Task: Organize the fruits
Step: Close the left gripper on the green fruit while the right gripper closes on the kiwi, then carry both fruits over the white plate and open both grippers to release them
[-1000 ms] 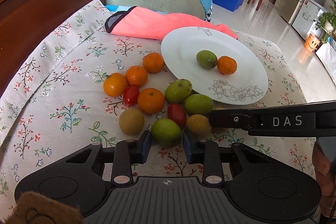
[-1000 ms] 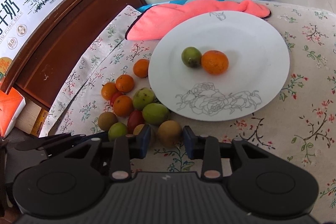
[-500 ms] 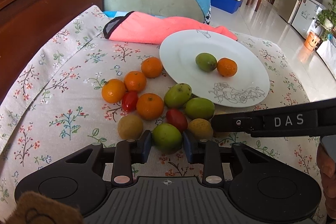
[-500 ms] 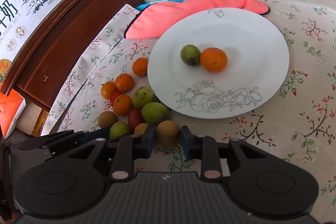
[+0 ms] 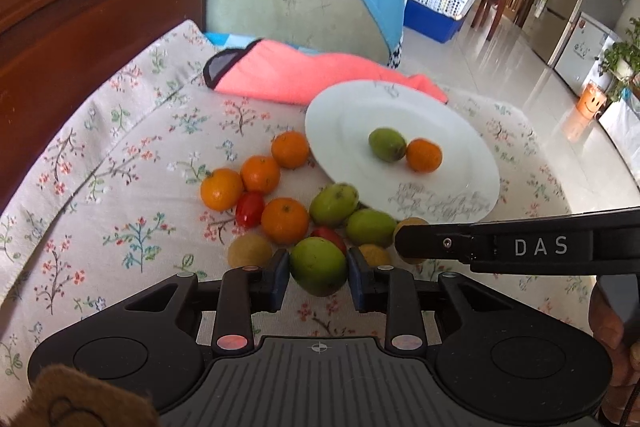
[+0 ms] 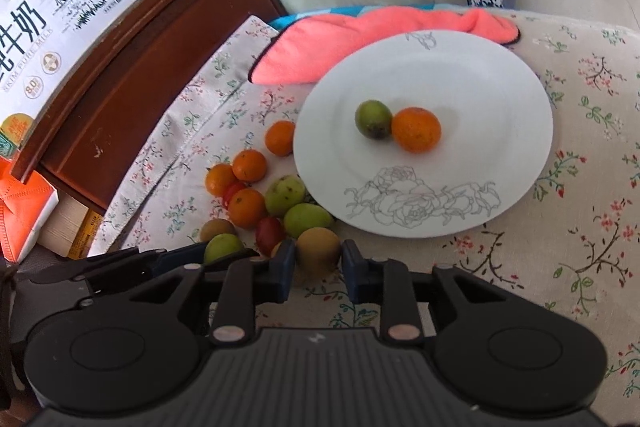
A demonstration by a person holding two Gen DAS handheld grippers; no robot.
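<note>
Low in both wrist views, each gripper has tightened: left gripper [image 5: 318, 273] clamps the round green fruit [image 5: 318, 271], right gripper [image 6: 318, 263] the brown round fruit [image 6: 318, 251]; both now ready for the white floral plate [image 6: 500, 87].

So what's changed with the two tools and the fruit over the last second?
Both tools closed on fruit. The left tool now clamps the green fruit, which looks lifted slightly off the cloth. The right tool has shut on the brown fruit. The plate, its two fruits and the rest of the pile look unmoved.
</note>
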